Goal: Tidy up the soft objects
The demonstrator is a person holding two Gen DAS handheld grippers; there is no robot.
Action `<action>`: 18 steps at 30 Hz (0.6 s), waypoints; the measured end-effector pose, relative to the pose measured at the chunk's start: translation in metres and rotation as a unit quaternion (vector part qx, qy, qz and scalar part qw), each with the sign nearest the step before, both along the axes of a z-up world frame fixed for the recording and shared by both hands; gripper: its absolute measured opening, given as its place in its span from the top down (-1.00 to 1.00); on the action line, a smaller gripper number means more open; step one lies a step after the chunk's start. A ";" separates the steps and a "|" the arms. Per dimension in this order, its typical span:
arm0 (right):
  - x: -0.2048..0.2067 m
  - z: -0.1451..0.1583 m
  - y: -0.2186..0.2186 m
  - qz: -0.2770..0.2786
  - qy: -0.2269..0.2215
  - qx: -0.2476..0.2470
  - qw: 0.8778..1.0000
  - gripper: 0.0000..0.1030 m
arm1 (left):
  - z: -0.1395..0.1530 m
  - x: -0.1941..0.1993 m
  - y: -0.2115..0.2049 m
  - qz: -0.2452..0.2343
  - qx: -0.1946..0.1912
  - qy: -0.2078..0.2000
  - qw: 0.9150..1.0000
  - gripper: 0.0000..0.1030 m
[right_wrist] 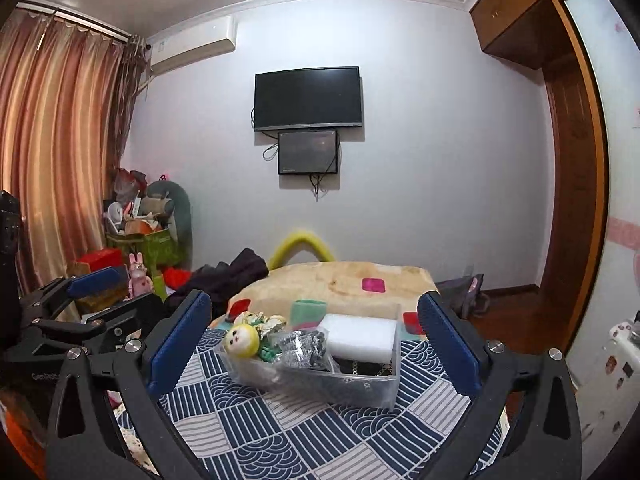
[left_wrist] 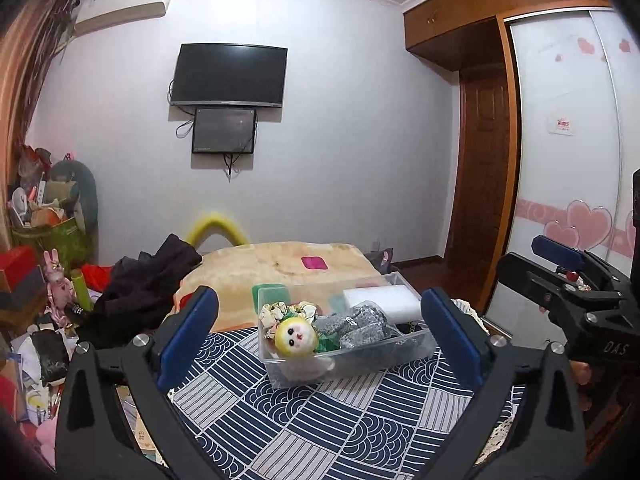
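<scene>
A bedroom wall carried a dark television (left_wrist: pixel 229 75) with a smaller dark screen (left_wrist: pixel 224 131) just below it. A wooden wardrobe (left_wrist: pixel 480 12) stood toward the right, and striped curtains (right_wrist: pixel 52 152) hung at the left. A bed under a beige blanket (left_wrist: pixel 280 268) lay beyond the near surface, with dark clothing (left_wrist: pixel 148 280) heaped at its left edge.

Nearest the cameras, a navy and white patterned cloth (left_wrist: pixel 320 420) covered the surface. On it, close to the cloth's far edge, sat a clear plastic bin (left_wrist: pixel 360 360). Its long axis ran roughly left to right, angled so the right end sat farther back in the left wrist view.

Inside the bin, a white foam block (left_wrist: pixel 380 300) lay at the right rear. A silver glittery bundle (left_wrist: pixel 356 328) lay in the middle. A small doll with a yellow head (left_wrist: pixel 295 338) rested at the left end, face toward the cameras, touching the bin's front wall.

The left gripper (left_wrist: pixel 320 332) hovered short of the bin with its blue pads spread wide, holding nothing. The right gripper (right_wrist: pixel 316 344) did the same, fingers fully apart and empty. Nothing stood between either gripper and the bin.
</scene>
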State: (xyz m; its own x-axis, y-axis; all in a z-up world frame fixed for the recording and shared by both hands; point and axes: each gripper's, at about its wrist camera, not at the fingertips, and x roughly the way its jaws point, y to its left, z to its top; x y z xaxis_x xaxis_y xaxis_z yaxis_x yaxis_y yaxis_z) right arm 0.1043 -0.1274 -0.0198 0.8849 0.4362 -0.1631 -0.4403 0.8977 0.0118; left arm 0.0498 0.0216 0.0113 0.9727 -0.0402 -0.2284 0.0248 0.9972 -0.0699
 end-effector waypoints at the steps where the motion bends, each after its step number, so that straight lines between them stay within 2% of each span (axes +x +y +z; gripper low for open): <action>1: -0.002 -0.001 -0.001 -0.001 -0.001 0.000 1.000 -1.00 | 0.000 -0.002 -0.001 0.000 0.001 -0.001 1.000 -1.00; 18: -0.008 -0.001 -0.004 0.000 -0.003 0.005 1.000 -1.00 | 0.003 -0.012 -0.008 -0.001 0.005 -0.011 1.000 -1.00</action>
State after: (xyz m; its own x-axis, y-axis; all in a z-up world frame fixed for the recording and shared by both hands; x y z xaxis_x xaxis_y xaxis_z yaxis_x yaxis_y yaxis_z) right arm 0.0960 -0.1312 -0.0209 0.8860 0.4373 -0.1540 -0.4401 0.8978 0.0175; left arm 0.0383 0.0136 0.0143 0.9773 -0.0403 -0.2081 0.0283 0.9978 -0.0599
